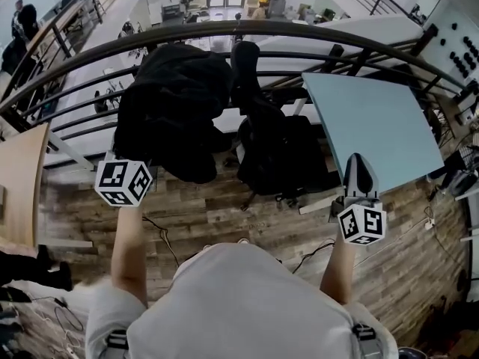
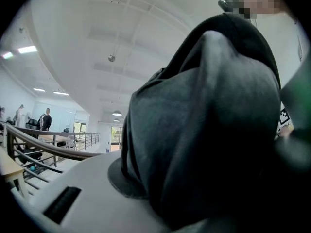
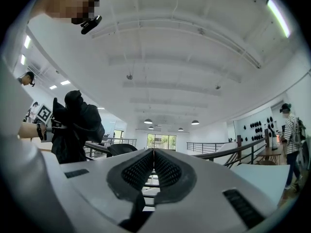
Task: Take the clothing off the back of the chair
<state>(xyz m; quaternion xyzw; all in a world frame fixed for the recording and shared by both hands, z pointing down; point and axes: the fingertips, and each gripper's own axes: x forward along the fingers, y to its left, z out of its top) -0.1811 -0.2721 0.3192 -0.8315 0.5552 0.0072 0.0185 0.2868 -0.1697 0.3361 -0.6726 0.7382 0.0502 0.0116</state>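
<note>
Now left tongs (image 2: 146, 188) pinch bulky black fabric garment (image 1: 176, 111); keep grip, clear black swivel chair (image 1: 273, 148) rightward; right tongs (image 3: 153, 154) closed, empty.

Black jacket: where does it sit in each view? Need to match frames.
Head view: jacket upper centre-left.
Left gripper view: jacket fills centre and right.
Right gripper view: jacket at left edge, mid-height.
Shared landmark: curved railing, across the top of the head view, low in both gripper views.

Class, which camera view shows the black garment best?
The head view: the whole black garment hangs left of the office chair. The left gripper view shows only close folds filling the frame; the right gripper view shows it small, at the left edge.
</note>
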